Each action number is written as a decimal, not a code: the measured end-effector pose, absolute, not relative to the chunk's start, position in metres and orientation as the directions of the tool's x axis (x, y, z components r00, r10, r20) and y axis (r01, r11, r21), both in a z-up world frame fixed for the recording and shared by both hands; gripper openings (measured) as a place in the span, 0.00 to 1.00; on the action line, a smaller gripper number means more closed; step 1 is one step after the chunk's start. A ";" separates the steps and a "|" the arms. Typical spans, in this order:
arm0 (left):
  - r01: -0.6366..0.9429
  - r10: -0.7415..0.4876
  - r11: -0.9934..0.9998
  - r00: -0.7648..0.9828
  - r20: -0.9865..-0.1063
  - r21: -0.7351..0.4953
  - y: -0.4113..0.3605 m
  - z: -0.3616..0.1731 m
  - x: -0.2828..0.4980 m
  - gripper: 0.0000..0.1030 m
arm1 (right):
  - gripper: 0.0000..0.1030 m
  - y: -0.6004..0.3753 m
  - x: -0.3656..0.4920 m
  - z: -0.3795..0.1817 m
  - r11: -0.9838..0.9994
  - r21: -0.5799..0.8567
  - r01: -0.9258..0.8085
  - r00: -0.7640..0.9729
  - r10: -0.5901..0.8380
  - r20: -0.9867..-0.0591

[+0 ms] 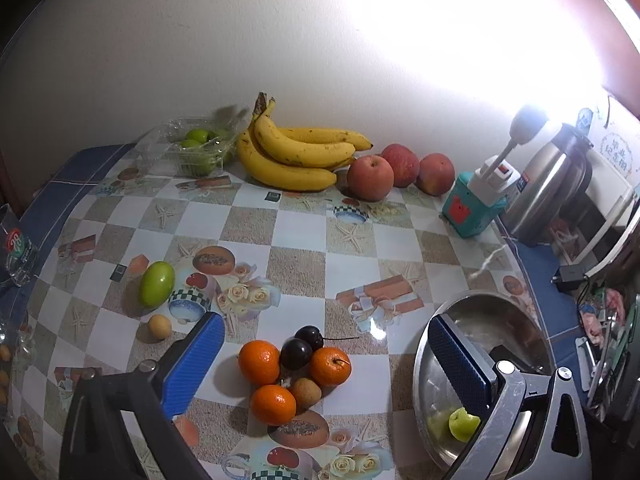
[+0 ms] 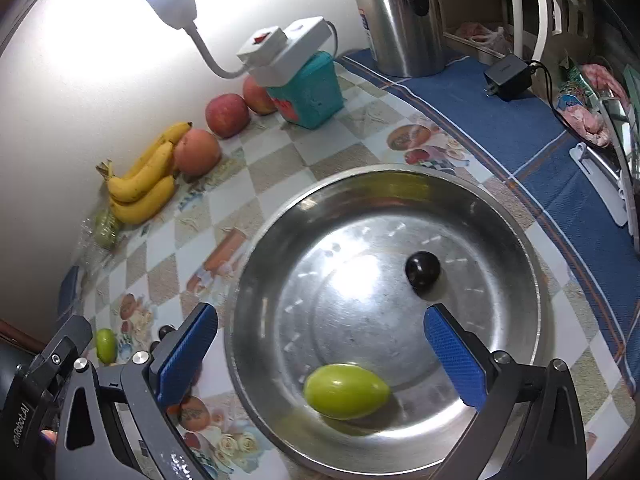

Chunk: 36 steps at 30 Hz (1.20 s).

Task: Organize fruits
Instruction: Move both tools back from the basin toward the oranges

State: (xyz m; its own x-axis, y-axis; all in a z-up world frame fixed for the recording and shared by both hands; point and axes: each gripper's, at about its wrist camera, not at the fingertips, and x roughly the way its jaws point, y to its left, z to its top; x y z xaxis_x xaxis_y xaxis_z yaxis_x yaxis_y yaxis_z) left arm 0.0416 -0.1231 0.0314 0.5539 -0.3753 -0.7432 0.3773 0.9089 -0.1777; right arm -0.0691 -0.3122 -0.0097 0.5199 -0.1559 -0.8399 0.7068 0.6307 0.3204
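**Loose fruit going into the steel bowl, two pieces in so far**

The right hand-held gripper (image 2: 320,354) hangs over the steel bowl (image 2: 532,264) with its blue pads spread wide and nothing between them. Below it, a green oval fruit (image 2: 346,391) lies on the bowl's floor near the front rim, and a dark plum (image 2: 422,270) sits apart from it toward the far side. The green fruit looks slightly blurred, so it may not have settled.

The left hand-held gripper (image 1: 326,360) is also wide open and empty, held above the table (image 1: 400,232) with a cluster of small fruit in front of it: three oranges (image 1: 259,362), two dark plums (image 1: 296,353) touching each other, and a small brown fruit (image 1: 305,392) wedged among them. Off to the left lie another green oval fruit (image 1: 157,284) and a small yellowish fruit (image 1: 159,326). Bananas (image 1: 296,156), three apples (image 1: 370,178) and a clear box of green fruit (image 1: 196,148) stand along the wall.

The step in hand appears to be gathering the loose pieces into the bowl, with most of them still on the table. The next move likely calls for one gripper to come down on a single piece at the cluster's edge, closing gently so the round neighbours are not nudged into rolling.
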 end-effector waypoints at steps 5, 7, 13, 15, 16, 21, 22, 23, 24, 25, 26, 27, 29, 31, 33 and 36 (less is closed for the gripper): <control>0.331 -0.322 0.933 0.590 -0.740 -0.142 -0.112 0.035 0.045 1.00 | 1.00 -0.300 -0.059 0.000 0.676 0.321 0.663 0.558 -0.161 -0.814; 0.307 -0.295 0.943 0.592 -0.750 -0.129 -0.104 0.034 0.048 1.00 | 1.00 -0.293 -0.054 0.003 0.691 0.325 0.646 0.565 -0.147 -0.812; 0.248 -0.248 0.961 0.590 -0.768 -0.119 -0.082 0.030 0.054 1.00 | 1.00 -0.276 -0.038 0.004 0.743 0.231 0.628 0.509 -0.168 -0.844; 0.241 -0.245 0.963 0.592 -0.768 -0.122 -0.076 0.031 0.054 1.00 | 1.00 -0.273 -0.036 0.003 0.747 0.224 0.626 0.502 -0.166 -0.849; 0.242 -0.245 0.963 0.591 -0.768 -0.121 -0.074 0.032 0.054 1.00 | 1.00 -0.272 -0.035 0.003 0.747 0.220 0.628 0.495 -0.165 -0.853; 0.243 -0.249 0.962 0.583 -0.773 -0.127 -0.066 0.031 0.050 1.00 | 1.00 -0.262 -0.033 0.003 0.755 0.226 0.615 0.508 -0.160 -0.847; 0.242 -0.249 0.962 0.581 -0.775 -0.128 -0.065 0.031 0.050 1.00 | 1.00 -0.260 -0.033 0.003 0.758 0.229 0.611 0.512 -0.157 -0.844; 0.240 -0.247 0.962 0.579 -0.777 -0.128 -0.063 0.031 0.050 1.00 | 1.00 -0.258 -0.033 0.003 0.759 0.228 0.610 0.513 -0.159 -0.844; 0.236 -0.245 0.963 0.578 -0.779 -0.127 -0.061 0.030 0.049 1.00 | 1.00 -0.256 -0.033 0.003 0.760 0.227 0.609 0.513 -0.159 -0.844; 0.233 -0.243 0.964 0.576 -0.780 -0.129 -0.059 0.030 0.049 1.00 | 1.00 -0.253 -0.033 0.004 0.763 0.222 0.607 0.515 -0.165 -0.841; 0.229 -0.243 0.965 0.574 -0.782 -0.131 -0.058 0.029 0.049 1.00 | 1.00 -0.251 -0.032 0.005 0.766 0.215 0.606 0.516 -0.172 -0.839; 0.224 -0.241 0.965 0.572 -0.784 -0.134 -0.055 0.028 0.049 1.00 | 1.00 -0.249 -0.032 0.006 0.769 0.204 0.606 0.513 -0.182 -0.839; 0.216 -0.239 0.967 0.568 -0.788 -0.138 -0.052 0.027 0.049 1.00 | 1.00 -0.244 -0.032 0.009 0.775 0.177 0.607 0.509 -0.207 -0.835; 0.210 -0.236 0.968 0.565 -0.790 -0.139 -0.048 0.025 0.049 1.00 | 1.00 -0.241 -0.033 0.010 0.778 0.177 0.603 0.514 -0.209 -0.832; 0.201 -0.229 0.970 0.562 -0.795 -0.138 -0.045 0.024 0.049 1.00 | 1.00 -0.241 -0.035 0.011 0.765 0.199 0.612 0.522 -0.202 -0.828; 0.178 -0.212 0.975 0.553 -0.806 -0.134 -0.040 0.020 0.050 1.00 | 1.00 -0.239 -0.035 0.011 0.757 0.153 0.636 0.491 -0.244 -0.836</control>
